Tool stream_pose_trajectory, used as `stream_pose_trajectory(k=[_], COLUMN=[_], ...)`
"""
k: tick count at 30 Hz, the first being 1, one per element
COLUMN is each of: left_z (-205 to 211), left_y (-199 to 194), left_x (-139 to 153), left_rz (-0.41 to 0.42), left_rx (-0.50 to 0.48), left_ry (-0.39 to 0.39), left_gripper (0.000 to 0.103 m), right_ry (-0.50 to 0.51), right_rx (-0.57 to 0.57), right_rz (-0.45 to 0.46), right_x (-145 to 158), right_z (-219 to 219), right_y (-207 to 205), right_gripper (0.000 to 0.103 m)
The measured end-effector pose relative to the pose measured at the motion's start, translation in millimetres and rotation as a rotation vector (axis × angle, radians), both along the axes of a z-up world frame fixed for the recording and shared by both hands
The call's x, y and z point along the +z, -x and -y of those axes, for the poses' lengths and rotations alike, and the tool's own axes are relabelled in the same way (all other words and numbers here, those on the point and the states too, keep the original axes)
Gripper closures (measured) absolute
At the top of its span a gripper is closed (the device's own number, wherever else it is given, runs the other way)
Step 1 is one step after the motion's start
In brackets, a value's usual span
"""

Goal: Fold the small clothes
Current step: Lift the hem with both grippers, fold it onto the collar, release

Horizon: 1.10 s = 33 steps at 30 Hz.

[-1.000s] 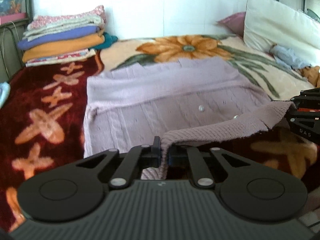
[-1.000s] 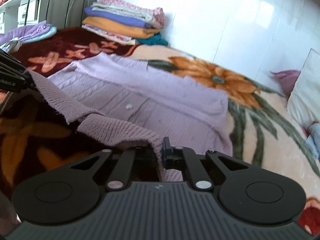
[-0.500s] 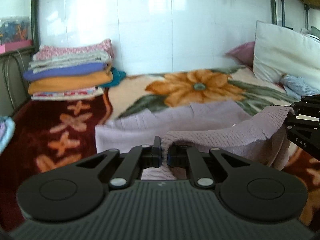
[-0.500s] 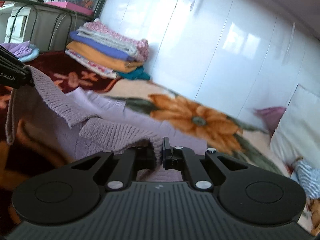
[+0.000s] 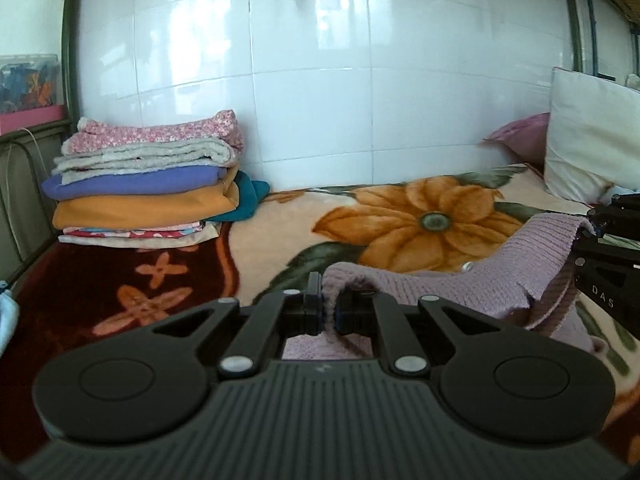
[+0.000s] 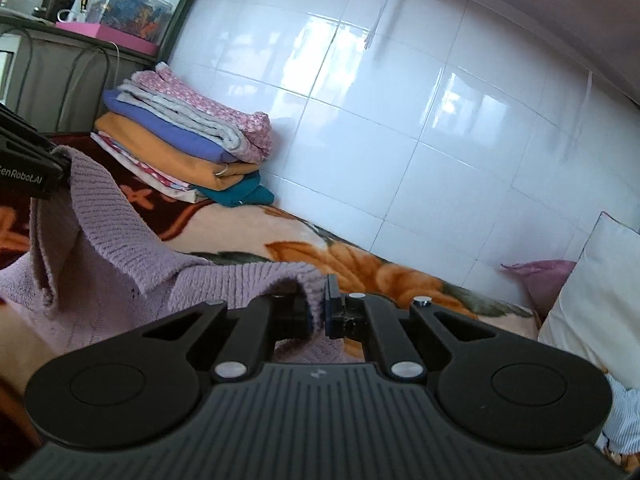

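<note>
Sweater [image 5: 452, 288], lilac knit, hangs lifted above the bed [image 5: 280, 240], its ribbed edge stretched between the two claws. Left claw [image 5: 329, 312] is pinched narrow on one end of that edge; fabric fills the gap between its fingers. Right claw [image 6: 319, 308] is likewise pinched narrow on the other end, knit pressed between its fingers. In the left wrist view the right claw appears at the right edge, gripping the raised corner of the knit; in the right wrist view the left claw [image 6: 60, 164] appears at the left edge, holding the opposite corner. Between the two grips the edge sags slightly. The rest of the garment drapes down below the claws toward the blanket; how much lies on the bed cannot be told. One small button [image 5: 466, 267] shows on the knit.

Blanket carries a large orange flower [image 5: 424, 222] on cream, with dark red at the left. Stack of folded clothes [image 5: 148, 184] sits far left against the tiled wall [image 5: 320, 80]. White pillow [image 5: 588, 148] stands at the far right.
</note>
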<state>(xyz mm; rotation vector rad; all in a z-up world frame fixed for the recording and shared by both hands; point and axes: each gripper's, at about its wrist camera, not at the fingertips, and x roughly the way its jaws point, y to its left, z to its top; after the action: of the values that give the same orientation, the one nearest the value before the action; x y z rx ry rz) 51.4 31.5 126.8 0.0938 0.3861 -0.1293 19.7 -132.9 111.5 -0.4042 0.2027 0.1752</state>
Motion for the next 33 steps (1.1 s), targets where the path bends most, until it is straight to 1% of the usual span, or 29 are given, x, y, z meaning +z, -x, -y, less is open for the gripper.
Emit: stream_pose_trajectory(k=[3,7,13,16,22,24,27,28,29,31,32,33], left_z=[-1.0,0.3,1.9,-0.7,-7.9,-7.5,-4.9,-4.7,-5.1,-6.2,-6.8,-7.2], left_y=[-23.7,-53.1,-91.7,-105.3,-121.9,-123.3,-122.3,-122.3,-121.7,-117.7,-115.3,-112.0], left_x=[-8.6,-27.4,-69.1,-88.0,-113.9,-117.6,-116.2,-114.7,-112.5,-105.6,-102.3,-98.7], left_rz=[-0.017,-0.050,-0.140,-0.185,-0.261,-0.263,-0.264,-0.270,-0.276,-0.285,-0.287,-0.288], left_rx=[0.014,0.032,0.062,0.081,0.108,0.109,0.106,0.105,0.103,0.096,0.089,0.081], left_ry=[0.007,0.009,0.008,0.020,0.063,0.054,0.037,0.037,0.040,0.049,0.054,0.059], left_gripper=[0.094,0.094,0.094,0.094,0.093,0.091,0.091,0.091,0.091,0.091,0.091,0.090], right_ry=[0.003,-0.014,-0.033,-0.030,-0.034,-0.036,-0.035,-0.037,-0.043,-0.056,-0.066,-0.080], right_rx=[-0.016,-0.044,-0.077,-0.097,-0.109,-0.107,-0.104,-0.105,-0.104,-0.109,-0.112,-0.112], right_rz=[-0.011,-0.046,-0.144,-0.187,-0.277,-0.301,-0.306,-0.308,-0.314,-0.317,-0.316,-0.314], right_x=[-5.9,-22.2,-64.0,-84.3,-113.0,-122.1,-126.1,-125.5,-124.8,-121.0,-117.4,-113.1], right_z=[-3.1,-4.7,-8.0,-8.6,-9.3,-8.8,-8.1,-8.1,-8.3,-6.8,-4.7,-1.9], right_y=[-29.7,-64.3,-111.3,-132.8,-157.9,-160.9,-158.0,-157.6,-158.4,-155.9,-152.9,-149.7], right_gripper=[0.098,0.098,0.097,0.097,0.097,0.097,0.096,0.091,0.088,0.073,0.069,0.059])
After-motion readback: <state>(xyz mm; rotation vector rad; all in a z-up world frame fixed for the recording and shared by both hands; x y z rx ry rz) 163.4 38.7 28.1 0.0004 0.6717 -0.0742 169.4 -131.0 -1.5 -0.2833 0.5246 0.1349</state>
